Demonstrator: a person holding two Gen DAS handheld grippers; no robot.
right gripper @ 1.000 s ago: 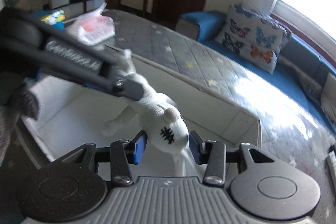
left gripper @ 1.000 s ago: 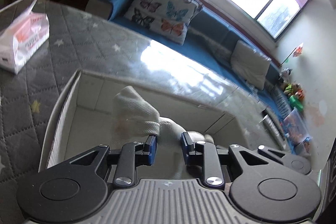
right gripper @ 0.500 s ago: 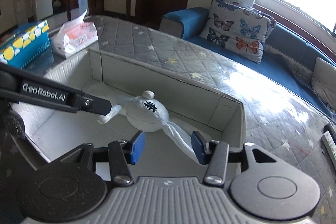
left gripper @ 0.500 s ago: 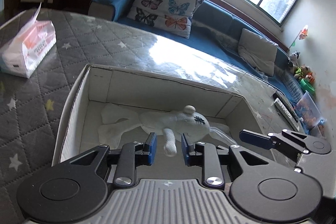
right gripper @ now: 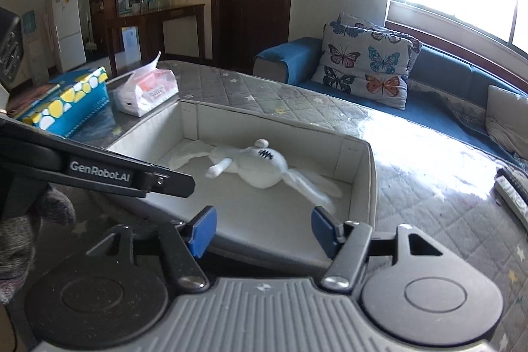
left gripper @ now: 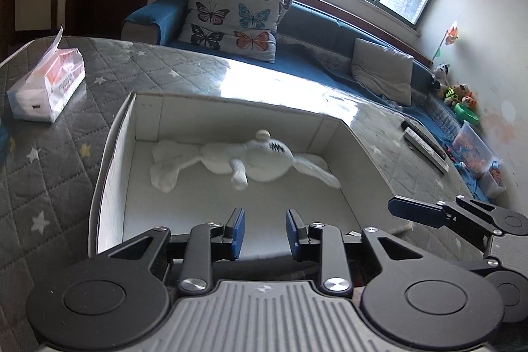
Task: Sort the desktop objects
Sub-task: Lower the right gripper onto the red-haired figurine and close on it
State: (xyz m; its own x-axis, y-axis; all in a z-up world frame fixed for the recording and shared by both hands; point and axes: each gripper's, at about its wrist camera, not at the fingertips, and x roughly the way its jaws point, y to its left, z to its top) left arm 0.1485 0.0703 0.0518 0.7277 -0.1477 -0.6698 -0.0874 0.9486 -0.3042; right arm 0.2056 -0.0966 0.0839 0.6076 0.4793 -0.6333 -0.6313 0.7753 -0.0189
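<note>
The white knitted rabbit toy [left gripper: 250, 159] lies flat on the floor of the open white box [left gripper: 109, 150], toward its far wall. The left gripper [left gripper: 262, 231] and right gripper [right gripper: 262, 231] hover above the box's near edge, both with jaws parted and empty, well apart from the toy.

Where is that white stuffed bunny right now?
The white stuffed bunny lies flat inside the open white box, near its far wall, in both views; neither gripper touches it.
</note>
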